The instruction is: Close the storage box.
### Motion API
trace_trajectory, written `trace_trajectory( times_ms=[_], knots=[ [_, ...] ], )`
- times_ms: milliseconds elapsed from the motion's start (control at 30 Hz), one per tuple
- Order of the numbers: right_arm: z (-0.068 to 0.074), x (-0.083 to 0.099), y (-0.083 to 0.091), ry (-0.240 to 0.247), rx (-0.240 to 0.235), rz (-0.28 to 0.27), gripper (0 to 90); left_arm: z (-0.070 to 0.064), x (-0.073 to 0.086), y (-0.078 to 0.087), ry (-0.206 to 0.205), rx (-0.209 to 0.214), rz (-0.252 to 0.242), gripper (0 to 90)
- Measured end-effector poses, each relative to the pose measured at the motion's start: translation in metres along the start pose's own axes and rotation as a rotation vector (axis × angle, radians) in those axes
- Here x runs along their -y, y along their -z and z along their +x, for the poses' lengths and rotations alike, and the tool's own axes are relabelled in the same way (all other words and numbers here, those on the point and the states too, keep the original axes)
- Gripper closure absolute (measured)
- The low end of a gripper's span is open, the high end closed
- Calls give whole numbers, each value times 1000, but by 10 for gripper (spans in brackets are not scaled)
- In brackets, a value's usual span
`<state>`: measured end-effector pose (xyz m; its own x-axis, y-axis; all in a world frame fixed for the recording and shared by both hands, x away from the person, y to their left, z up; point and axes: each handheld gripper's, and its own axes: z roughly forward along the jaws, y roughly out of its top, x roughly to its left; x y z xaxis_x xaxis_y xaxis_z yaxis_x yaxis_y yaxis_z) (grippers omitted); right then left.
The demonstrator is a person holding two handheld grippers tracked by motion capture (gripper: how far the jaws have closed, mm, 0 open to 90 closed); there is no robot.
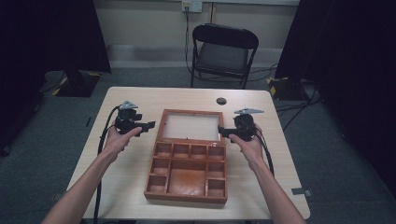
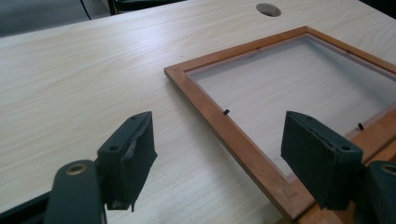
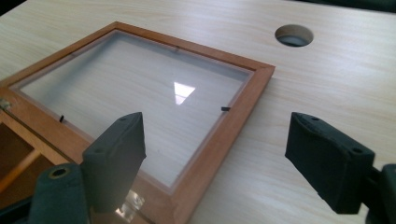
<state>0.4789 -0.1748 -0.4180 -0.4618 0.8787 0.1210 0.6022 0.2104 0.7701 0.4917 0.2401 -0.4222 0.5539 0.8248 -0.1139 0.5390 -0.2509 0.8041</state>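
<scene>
Currently I hold the left gripper [image 1: 150, 125] and right gripper [image 1: 220, 132] beside the wooden box [image 1: 187, 172], both with jaws spread wide, gripping nothing. Its glass lid [image 1: 191, 126] lies flat open, pointing away from me; long axis runs near to far. Compartment contents are hard to make out.

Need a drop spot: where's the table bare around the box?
Bare: table left of the box, the narrower strip right of it, and the far edge behind the lid beside the cable hole. Crowded: lid sides, with left gripper and right gripper.
</scene>
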Motion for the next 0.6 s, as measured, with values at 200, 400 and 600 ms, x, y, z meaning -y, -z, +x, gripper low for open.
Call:
trace_trajectory(
  times_ms=[200,400,600],
  knots=[
    [0,-4,-21,-18,-11,48,193,4,5,-20,66,20,46,300],
    [0,5,-43,-56,-23,108,168,-1,8,-32,77,41,66,283],
    [-4,9,-50,-70,-19,137,197,-5,11,-42,102,52,89,256]
  ],
)
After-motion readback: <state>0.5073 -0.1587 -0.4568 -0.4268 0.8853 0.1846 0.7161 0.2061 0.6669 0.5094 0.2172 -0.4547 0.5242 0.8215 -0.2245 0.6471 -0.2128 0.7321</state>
